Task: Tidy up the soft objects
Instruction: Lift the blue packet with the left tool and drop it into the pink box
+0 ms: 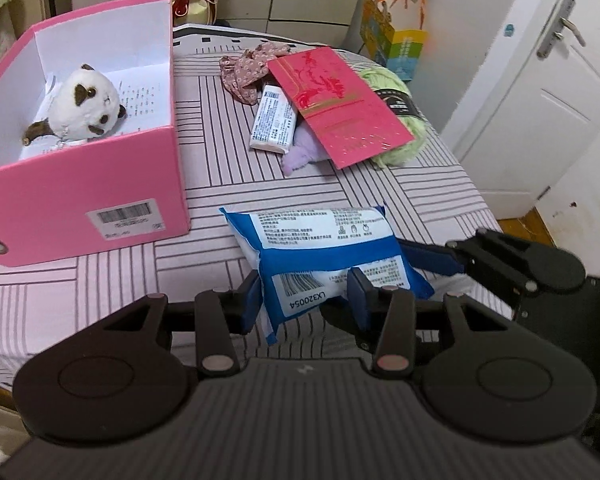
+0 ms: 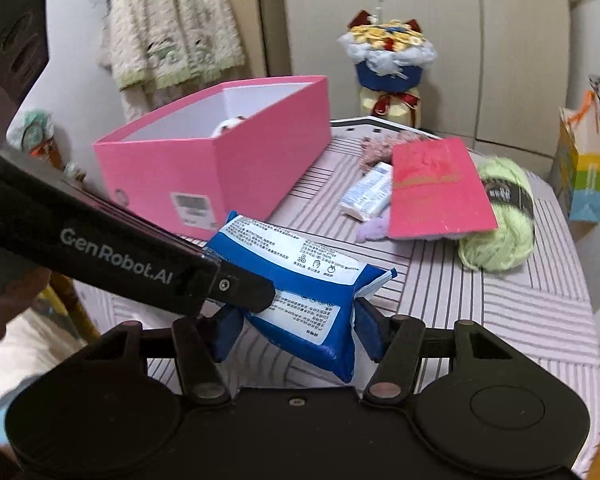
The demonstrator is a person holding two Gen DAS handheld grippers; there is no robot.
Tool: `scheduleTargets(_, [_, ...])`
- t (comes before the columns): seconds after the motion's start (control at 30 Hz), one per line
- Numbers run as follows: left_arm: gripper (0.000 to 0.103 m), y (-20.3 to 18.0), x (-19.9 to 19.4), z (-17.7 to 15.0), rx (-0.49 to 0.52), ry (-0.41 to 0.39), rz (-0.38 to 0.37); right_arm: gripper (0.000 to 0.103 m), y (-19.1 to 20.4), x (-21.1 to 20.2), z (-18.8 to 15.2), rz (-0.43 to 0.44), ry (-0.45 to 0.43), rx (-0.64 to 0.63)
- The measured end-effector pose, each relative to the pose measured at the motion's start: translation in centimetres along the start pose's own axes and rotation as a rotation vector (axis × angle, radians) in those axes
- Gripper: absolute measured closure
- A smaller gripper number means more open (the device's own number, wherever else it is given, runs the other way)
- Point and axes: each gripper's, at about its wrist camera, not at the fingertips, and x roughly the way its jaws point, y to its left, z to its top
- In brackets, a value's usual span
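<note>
- Nearest to both cameras is the soft blue-and-white plastic wipes pack (image 1: pixel 320 256). The left gripper (image 1: pixel 306 296) pinches its near end between blue pads, and the pack looks lifted just clear of the pink striped tablecloth (image 1: pixel 100 280).
- The right gripper (image 2: pixel 296 332) has its pads on either side of the pack's other end (image 2: pixel 300 280). They appear to press on it, so both tools seem to hold the one pack.
- Judging by the task, the step in hand is carrying the pack to the box. One gripper should let go before the move so the film is not pulled two ways. The pack should stay level, because a soft pouch sags and could slip out of a pinch at its end.
- Left of the pack stands the open pink cardboard storage box (image 1: pixel 80 188) with a white inside. A white-and-brown plush panda (image 1: pixel 80 104) lies in it, leaving room beside it.
- Farther back on the table is a loose pile: a white tube-like packet (image 1: pixel 272 120), a lilac soft toy (image 1: pixel 304 152) half under a red-and-gold paper envelope (image 1: pixel 336 104), a light-green yarn skein (image 1: pixel 396 120), and a floral fabric scrunchie (image 1: pixel 248 72).
</note>
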Motion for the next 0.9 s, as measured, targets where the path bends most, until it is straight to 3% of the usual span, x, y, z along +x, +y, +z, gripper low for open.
scheduleTargets(0.2, [0.059,-0.3,-2.8,-1.4,0.033,-0.043,0.026,0.038,2.4,-1.5,1.2,-0.006,0.037,-0.096])
scheduleTargets(0.5, [0.059,1.3,-6.9,-1.5,0.013,-0.094,-0.001,0.038,5.1,-3.4,3.8,0.004,0.037,-0.142])
scheduleTargets(0.63, [0.059,2.7,-8.8,-0.8,-0.029,-0.135,-0.014,0.038,6.1,-4.0,5.5,0.014,-0.009,-0.174])
scheduleTargets(0.9, [0.059,4.7,-12.4,1.2,-0.038,-0.248,0.043,0.036,8.1,-3.7,9.5,0.044,-0.101,-0.211])
